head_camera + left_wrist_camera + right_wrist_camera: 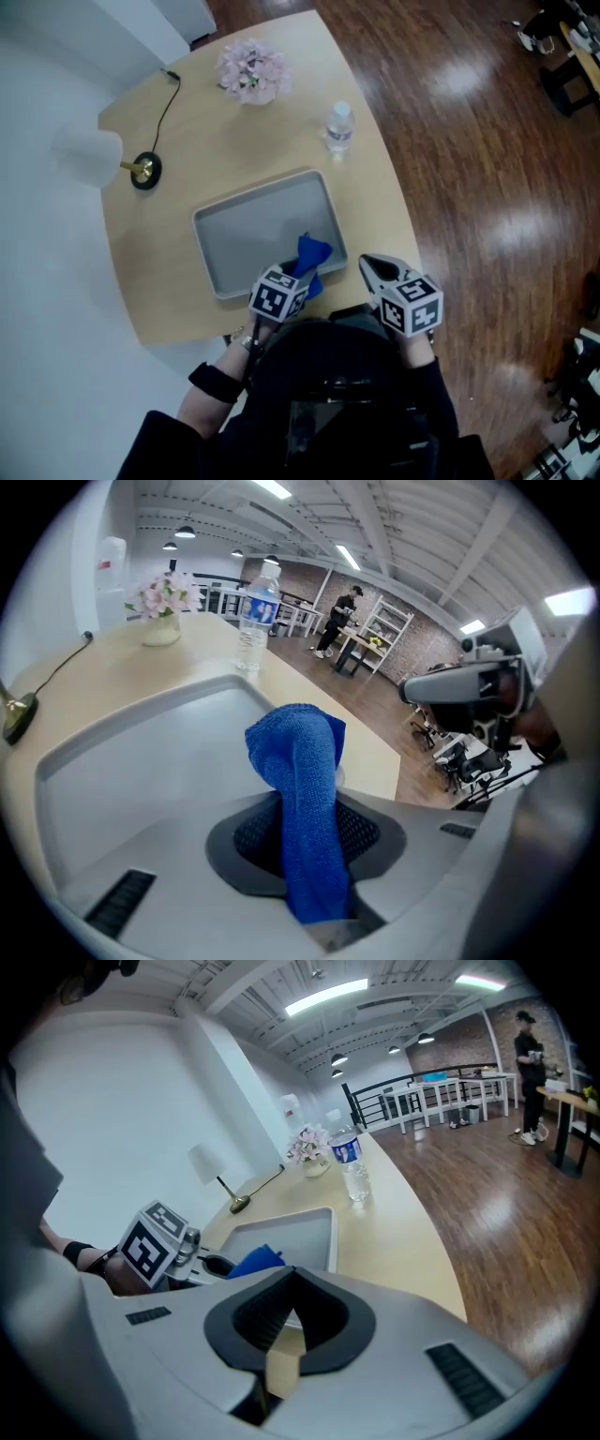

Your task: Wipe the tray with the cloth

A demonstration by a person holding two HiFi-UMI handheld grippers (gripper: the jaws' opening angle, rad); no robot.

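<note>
Two grippers | left gripper (305, 808) pinches blue cloth (298, 752) over tray (244, 234), near right corner | right gripper (291, 1274) jaws pressed together, empty, right of tray | progress: wiping likely underway, extent unjudgeable, no dirt visible | unclear: whether cloth touches tray; near rim partly hidden

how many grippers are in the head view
2. The left gripper is over the near edge of the tray, shut on the blue cloth; the right gripper is beside the tray's near right corner, jaws together, empty. None looks hidden.
</note>
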